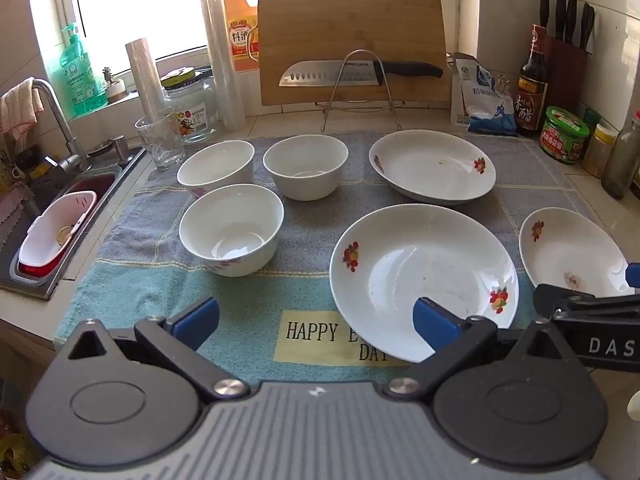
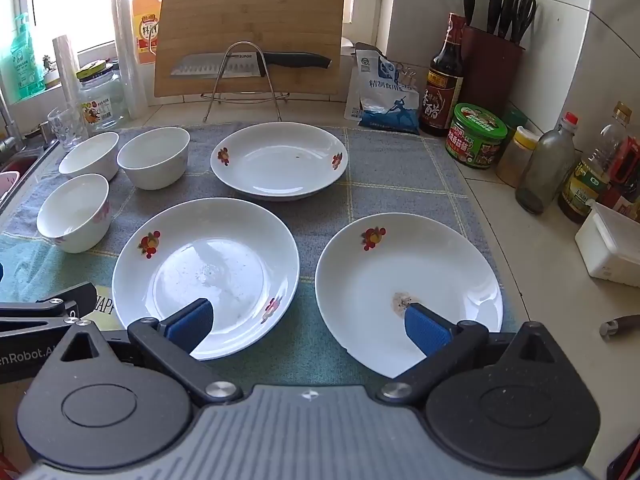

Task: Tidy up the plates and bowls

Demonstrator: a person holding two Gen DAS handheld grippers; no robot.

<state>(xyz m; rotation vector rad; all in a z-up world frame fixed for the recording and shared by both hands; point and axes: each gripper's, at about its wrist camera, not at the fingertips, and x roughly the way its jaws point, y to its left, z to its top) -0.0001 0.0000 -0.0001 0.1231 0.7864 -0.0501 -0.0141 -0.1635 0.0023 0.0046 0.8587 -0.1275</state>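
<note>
Three white bowls stand on a towel (image 1: 160, 280): near bowl (image 1: 231, 229), far left bowl (image 1: 216, 166), far middle bowl (image 1: 305, 166). Three white flowered plates lie to their right: near middle plate (image 1: 424, 276) (image 2: 206, 272), far plate (image 1: 432, 166) (image 2: 279, 160), right plate (image 1: 572, 252) (image 2: 408, 292). My left gripper (image 1: 316, 320) is open and empty above the towel's front, its right finger over the near middle plate. My right gripper (image 2: 308, 324) is open and empty, hovering between the near middle plate and the right plate.
A cutting board (image 1: 352, 40), knife (image 1: 352, 72) and wire rack (image 1: 360, 92) stand at the back. A glass (image 1: 160, 140), jar (image 1: 192, 108) and sink (image 1: 52, 216) are left. Bottles (image 2: 444, 76), jars (image 2: 476, 136), a knife block (image 2: 496, 60) and a white box (image 2: 612, 244) are right.
</note>
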